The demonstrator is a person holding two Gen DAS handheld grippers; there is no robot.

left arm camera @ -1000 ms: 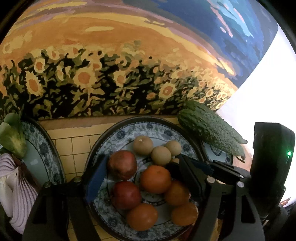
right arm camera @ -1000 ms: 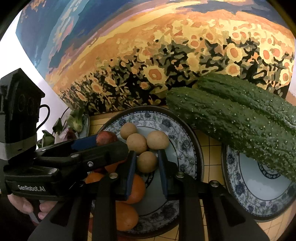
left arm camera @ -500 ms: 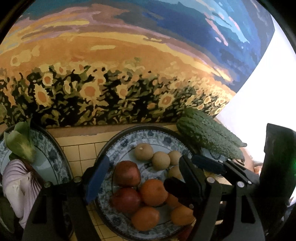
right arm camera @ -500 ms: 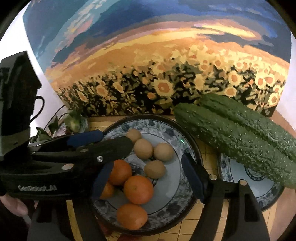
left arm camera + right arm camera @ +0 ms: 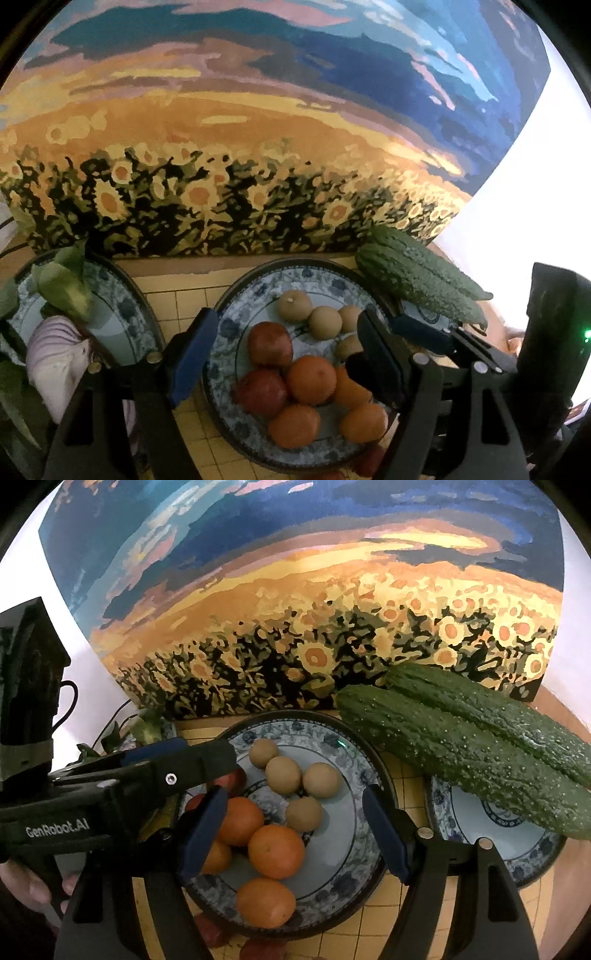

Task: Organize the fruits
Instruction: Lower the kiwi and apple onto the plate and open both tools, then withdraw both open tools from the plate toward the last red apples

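Observation:
A blue-patterned plate holds several oranges, two red apples and several small brown fruits. My left gripper is open and empty above the plate. My right gripper is open and empty above the same plate, with a small brown fruit lying on the plate between its fingers. Each gripper shows in the other's view.
Two bumpy green gourds lie across a second patterned plate on the right. A third plate on the left holds a purple onion and greens. A sunflower painting stands behind on the yellow tiled table.
My right gripper opened and let go of a small brown fruit, which now lies on the plate, then pulled back. My left gripper also pulled back from the plate.

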